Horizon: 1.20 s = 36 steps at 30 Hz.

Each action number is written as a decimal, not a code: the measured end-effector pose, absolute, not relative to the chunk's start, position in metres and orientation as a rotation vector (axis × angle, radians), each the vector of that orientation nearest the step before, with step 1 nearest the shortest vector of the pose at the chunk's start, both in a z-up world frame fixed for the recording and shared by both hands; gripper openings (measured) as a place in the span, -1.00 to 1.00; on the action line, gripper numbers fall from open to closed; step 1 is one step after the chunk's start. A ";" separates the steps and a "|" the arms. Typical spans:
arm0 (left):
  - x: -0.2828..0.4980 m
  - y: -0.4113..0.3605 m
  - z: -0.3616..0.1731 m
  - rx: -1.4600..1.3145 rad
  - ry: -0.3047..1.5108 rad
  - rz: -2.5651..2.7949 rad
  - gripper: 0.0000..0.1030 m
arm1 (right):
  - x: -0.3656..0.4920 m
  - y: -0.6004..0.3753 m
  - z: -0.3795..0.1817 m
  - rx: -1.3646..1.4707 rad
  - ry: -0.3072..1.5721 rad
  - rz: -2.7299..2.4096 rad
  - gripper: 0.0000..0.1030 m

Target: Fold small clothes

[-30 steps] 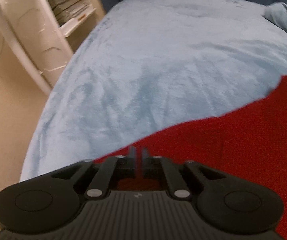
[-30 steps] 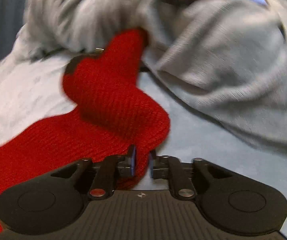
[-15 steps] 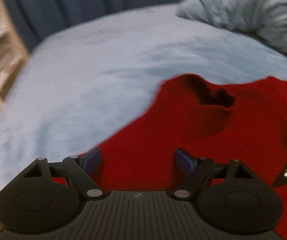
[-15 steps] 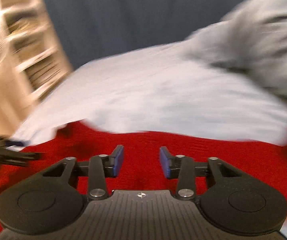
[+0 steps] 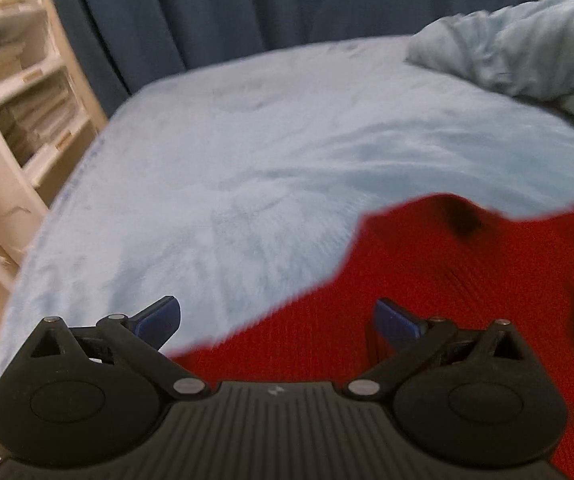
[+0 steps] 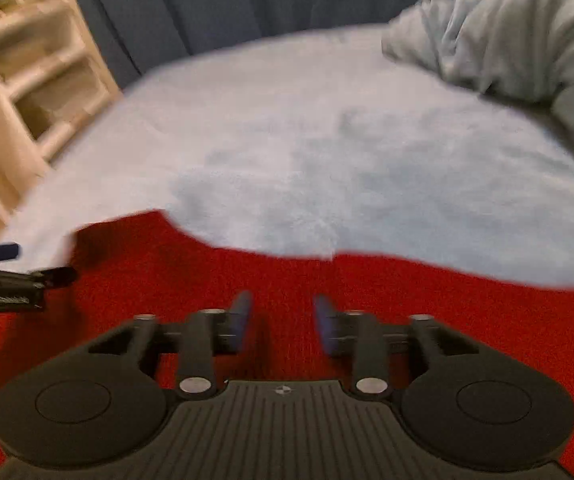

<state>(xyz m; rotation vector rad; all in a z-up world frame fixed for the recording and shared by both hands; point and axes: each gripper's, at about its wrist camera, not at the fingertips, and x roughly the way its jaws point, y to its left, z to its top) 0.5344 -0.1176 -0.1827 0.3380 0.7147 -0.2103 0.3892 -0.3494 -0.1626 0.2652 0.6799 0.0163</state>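
Observation:
A red knit garment (image 5: 467, 280) lies flat on the pale blue fleece bed cover (image 5: 247, 168). My left gripper (image 5: 277, 320) is open wide and empty, hovering over the garment's left edge. In the right wrist view the garment (image 6: 327, 288) spreads across the foreground on the bed cover (image 6: 327, 140). My right gripper (image 6: 283, 320) is open and empty just above it. The left gripper also shows in the right wrist view at the left edge (image 6: 3, 268).
A bunched pale blue blanket (image 5: 527, 52) lies at the far right of the bed, also in the right wrist view (image 6: 527, 40). A white shelf unit (image 5: 15, 100) stands left of the bed. Dark blue curtains (image 5: 287, 8) hang behind.
Both grippers let go of the red garment and opened. The garment now lies flat. The right gripper swung from facing the blanket pile to facing across the bed.

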 end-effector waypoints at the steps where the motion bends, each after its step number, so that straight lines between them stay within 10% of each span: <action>1: 0.511 -0.110 -0.174 0.338 0.695 -0.213 1.00 | 0.359 -0.347 -0.154 0.250 0.652 0.022 0.30; 17: 0.124 -0.008 -0.069 0.197 0.821 -0.088 1.00 | 0.022 -0.235 -0.043 0.054 0.623 0.072 0.47; 36: 0.033 0.029 -0.008 0.062 0.721 0.004 1.00 | -0.061 -0.212 -0.003 0.026 0.532 -0.027 0.51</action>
